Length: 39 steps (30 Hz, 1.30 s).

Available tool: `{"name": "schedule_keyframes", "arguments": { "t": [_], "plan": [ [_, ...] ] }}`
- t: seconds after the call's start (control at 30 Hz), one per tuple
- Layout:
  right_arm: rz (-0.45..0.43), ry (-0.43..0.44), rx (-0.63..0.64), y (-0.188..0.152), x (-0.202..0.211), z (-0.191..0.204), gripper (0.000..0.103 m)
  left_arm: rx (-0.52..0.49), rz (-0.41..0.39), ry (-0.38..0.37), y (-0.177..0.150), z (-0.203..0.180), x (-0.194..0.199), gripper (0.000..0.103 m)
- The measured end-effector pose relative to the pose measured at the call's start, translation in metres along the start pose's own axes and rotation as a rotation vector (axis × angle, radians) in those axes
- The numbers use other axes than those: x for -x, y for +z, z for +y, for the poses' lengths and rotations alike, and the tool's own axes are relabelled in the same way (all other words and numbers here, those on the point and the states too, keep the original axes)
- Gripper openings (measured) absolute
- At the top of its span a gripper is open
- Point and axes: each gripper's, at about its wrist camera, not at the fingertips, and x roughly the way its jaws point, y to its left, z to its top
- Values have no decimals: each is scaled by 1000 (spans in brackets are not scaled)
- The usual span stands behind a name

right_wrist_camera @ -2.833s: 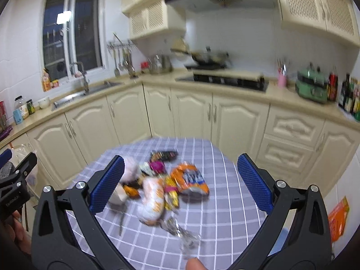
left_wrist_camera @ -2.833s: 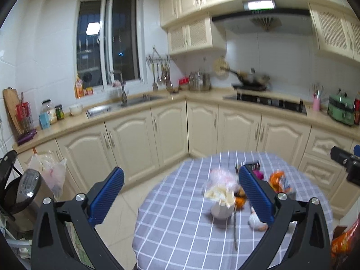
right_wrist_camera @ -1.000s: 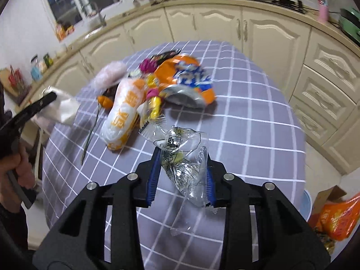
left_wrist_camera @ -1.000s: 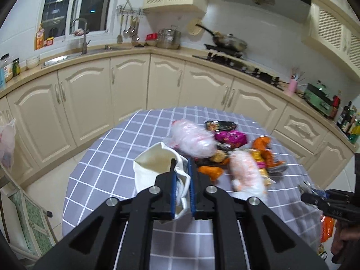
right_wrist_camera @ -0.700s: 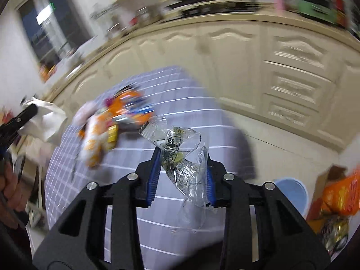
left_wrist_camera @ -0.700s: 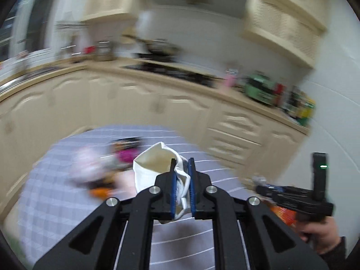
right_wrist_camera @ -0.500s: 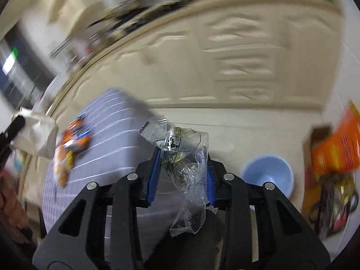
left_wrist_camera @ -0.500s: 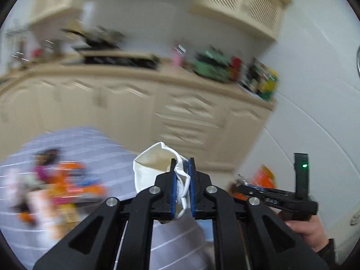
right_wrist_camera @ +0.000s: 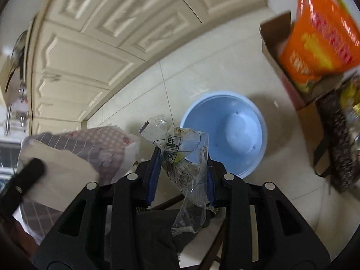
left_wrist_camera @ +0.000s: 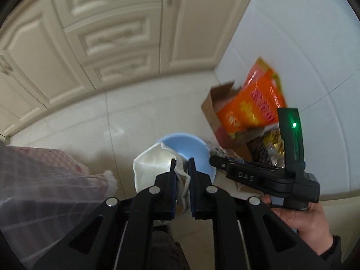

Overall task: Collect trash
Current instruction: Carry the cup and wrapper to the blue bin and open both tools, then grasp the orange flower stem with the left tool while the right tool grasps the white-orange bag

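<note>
My left gripper (left_wrist_camera: 181, 165) is shut on a crumpled white paper cup (left_wrist_camera: 150, 166) and holds it above the near rim of a light blue bin (left_wrist_camera: 186, 148) on the floor. My right gripper (right_wrist_camera: 181, 157) is shut on a clear plastic wrapper (right_wrist_camera: 184, 157) and hovers just left of the same blue bin (right_wrist_camera: 227, 132), which looks empty inside. The right gripper also shows in the left wrist view (left_wrist_camera: 212, 158), close to the bin's right rim. The white cup shows blurred at the left of the right wrist view (right_wrist_camera: 54, 171).
A cardboard box (left_wrist_camera: 216, 108) with an orange packet (left_wrist_camera: 252, 105) and other rubbish stands by the white wall, right of the bin. Cream cabinet doors (left_wrist_camera: 112, 36) line the far side. The tablecloth edge (left_wrist_camera: 45, 180) hangs at the left. The floor is pale tile.
Both grippers have swung from the table down to the floor, each still holding its piece of trash. The blue bin is now directly below them.
</note>
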Motion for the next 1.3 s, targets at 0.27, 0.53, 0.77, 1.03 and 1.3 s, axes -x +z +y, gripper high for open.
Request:
{"name": "schedule_keyframes", "arguments": {
  "t": [0.27,0.53,0.77,1.03,1.3],
  "plan": [
    [8,59,-196,9,-27,-49,90,9,131,1,22,5,-72,73],
    [-82,13,-204,-6,4,-49,97,-11,60,109,21,7,-29,85],
    [-206,16,-108,-36,79,2,97,-82,-159,196,-5,-4,75,86],
    [-344,111,172,-94,174,135,97,-1,-469,257,-87,16,218,88],
    [-394,158,473,-162,214,267,97,117,-663,395,-173,68,318,89]
  ]
}}
